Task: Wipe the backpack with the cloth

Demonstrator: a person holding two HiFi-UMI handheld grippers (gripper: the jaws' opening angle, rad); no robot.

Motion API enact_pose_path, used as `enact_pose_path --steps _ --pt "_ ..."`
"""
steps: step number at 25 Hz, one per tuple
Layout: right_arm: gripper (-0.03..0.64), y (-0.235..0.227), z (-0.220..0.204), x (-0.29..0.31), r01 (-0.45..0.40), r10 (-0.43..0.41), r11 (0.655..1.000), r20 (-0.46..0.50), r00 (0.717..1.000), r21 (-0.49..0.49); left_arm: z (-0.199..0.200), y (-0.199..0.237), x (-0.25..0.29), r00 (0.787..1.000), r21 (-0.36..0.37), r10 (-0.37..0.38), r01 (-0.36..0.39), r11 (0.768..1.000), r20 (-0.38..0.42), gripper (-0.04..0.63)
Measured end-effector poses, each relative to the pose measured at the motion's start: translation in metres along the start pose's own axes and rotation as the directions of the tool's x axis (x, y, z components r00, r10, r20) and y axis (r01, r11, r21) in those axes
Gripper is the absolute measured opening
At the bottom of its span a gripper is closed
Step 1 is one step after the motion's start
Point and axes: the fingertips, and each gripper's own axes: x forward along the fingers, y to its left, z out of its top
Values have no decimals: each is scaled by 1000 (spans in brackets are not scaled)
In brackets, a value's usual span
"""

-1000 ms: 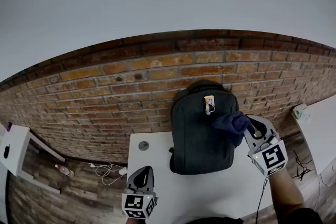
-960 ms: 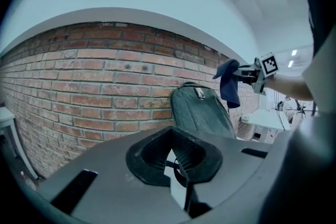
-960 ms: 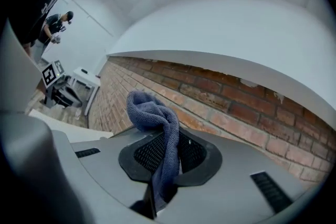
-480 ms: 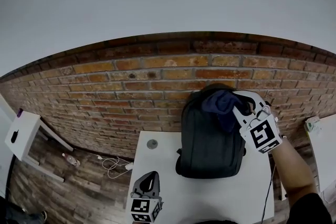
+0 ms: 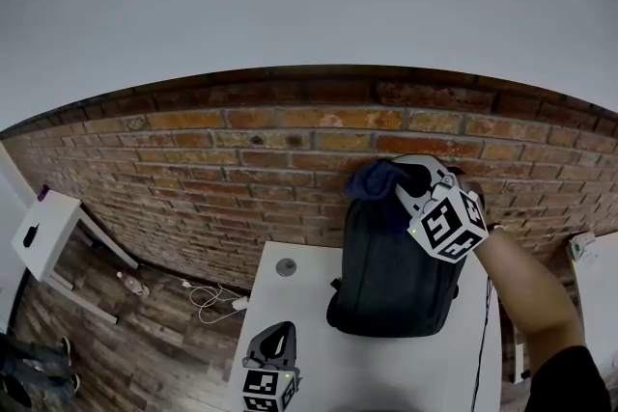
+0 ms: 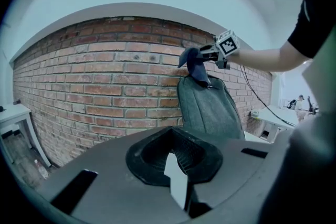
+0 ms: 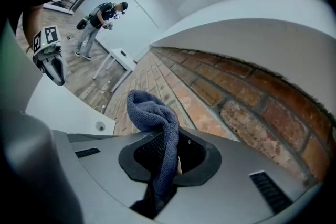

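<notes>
Head view: we find the dark grey fabric backpack [image 5: 391, 275] standing upright on the white table [image 5: 290, 304], base down, long axis vertical, its top against the red brick wall [image 5: 241, 159]. Its front panel faces the person. The shell is smooth woven fabric, rounded at the shoulders and squared at the base.

The right gripper [image 5: 410, 178] is at the top of the backpack, jaws closed on the dark blue cloth [image 5: 372, 178]. We cannot tell from this view whether the cloth touches the pack. In the right gripper view the cloth [image 7: 157, 123] shows a nubbly, towel-like pile; one fold bunches above the jaws and the rest hangs down between them.

The left gripper [image 5: 275, 340] sits low at the table's near edge, well apart from the backpack. Its jaws are together at the tips and hold nothing.
</notes>
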Motion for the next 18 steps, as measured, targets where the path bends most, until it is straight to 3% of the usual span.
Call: enact_pose_path --steps 9,18 --pt "40 42 -23 68 -118 117 993 -106 987 2 -13 13 -10 999 -8 27 -27 1000 -28 -3" --pt "40 49 -47 86 -144 141 990 -185 973 -4 -17 20 -16 998 -12 40 -40 999 -39 -3"
